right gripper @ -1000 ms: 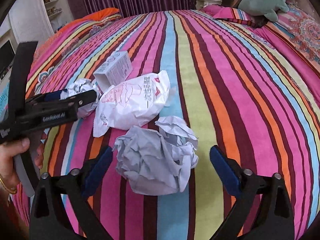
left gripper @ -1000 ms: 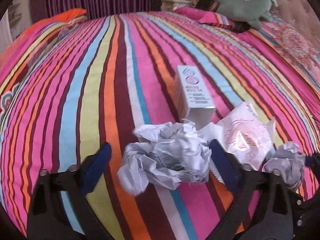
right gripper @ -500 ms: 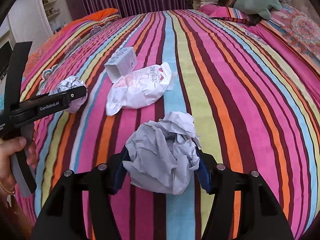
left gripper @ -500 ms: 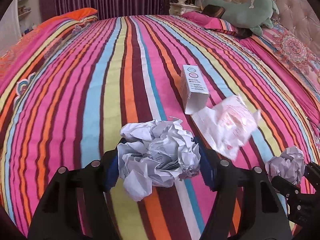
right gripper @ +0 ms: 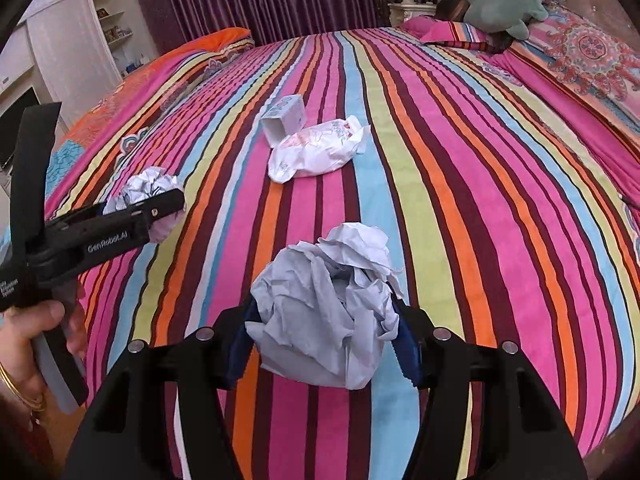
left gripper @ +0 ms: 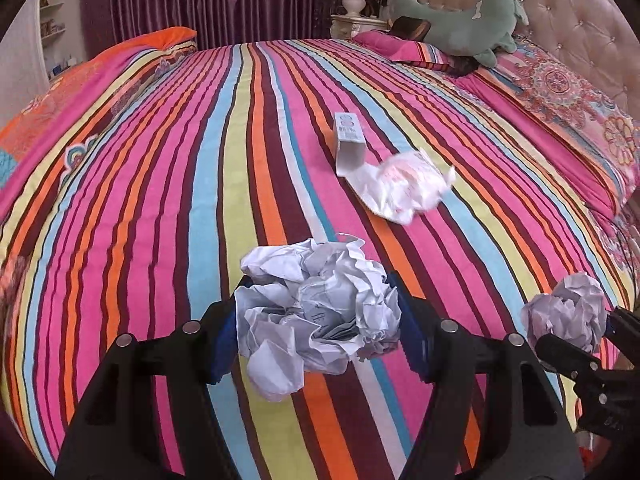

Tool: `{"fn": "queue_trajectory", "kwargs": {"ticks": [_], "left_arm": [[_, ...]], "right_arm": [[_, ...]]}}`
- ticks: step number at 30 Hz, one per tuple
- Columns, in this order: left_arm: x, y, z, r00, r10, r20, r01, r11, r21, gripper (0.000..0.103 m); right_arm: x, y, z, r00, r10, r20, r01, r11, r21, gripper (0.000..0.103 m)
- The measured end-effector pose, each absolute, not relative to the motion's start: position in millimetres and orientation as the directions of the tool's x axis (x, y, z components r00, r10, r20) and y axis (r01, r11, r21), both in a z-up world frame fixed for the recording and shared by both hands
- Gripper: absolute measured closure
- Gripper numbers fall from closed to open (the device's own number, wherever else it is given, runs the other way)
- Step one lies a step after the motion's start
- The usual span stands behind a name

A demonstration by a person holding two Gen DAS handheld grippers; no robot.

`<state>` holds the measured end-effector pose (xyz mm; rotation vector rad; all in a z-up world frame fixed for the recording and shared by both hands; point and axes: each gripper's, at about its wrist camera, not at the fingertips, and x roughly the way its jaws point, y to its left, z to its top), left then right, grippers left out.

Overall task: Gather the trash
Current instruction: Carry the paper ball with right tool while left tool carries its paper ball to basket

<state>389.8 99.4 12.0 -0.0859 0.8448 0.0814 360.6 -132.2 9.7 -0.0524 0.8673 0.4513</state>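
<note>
My left gripper (left gripper: pixel 316 320) is shut on a crumpled white paper ball (left gripper: pixel 316 312) and holds it above the striped bedspread (left gripper: pixel 160 200). My right gripper (right gripper: pixel 324 328) is shut on a second crumpled paper ball (right gripper: pixel 328 312), also lifted off the bed. Each gripper with its ball shows in the other's view: the right one at the lower right (left gripper: pixel 568 316), the left one at the left (right gripper: pixel 148 196). A small white carton (left gripper: pixel 349 144) and a crumpled white plastic wrapper (left gripper: pixel 404 186) lie together mid-bed; both also show in the right wrist view, the carton (right gripper: pixel 284 124) and the wrapper (right gripper: pixel 316 154).
A green plush toy (left gripper: pixel 460 20) and pillows (left gripper: pixel 560 92) lie at the head of the bed, far right. An orange pillow (left gripper: pixel 152 42) sits at the far left. Purple curtains (left gripper: pixel 200 0) hang behind. White shelving (right gripper: pixel 80 52) stands to the left.
Both grippers closed on their paper balls, then lifted and drew back from the bed. The carton and wrapper now look farther away and have not moved.
</note>
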Motion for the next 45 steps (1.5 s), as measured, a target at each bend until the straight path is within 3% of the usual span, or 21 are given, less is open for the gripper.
{"fn": "queue_trajectory", "kwargs": {"ticks": [28,45], "left_arm": [[166,70,-6,0.652,-0.007,-0.758,-0.093,0.992,-0.09,0.038],[71,26,-77,0.501,-0.052,-0.864,-0.053,0.994,-0.09,0.038]], "right_arm": [[202,-160,9,0.545,0.43,-0.72,-0.406,0.886,0.222,0.046],[131,-172,-47,0.44,0.405,-0.802,-0.373,0.894,0.247,0.046]]}}
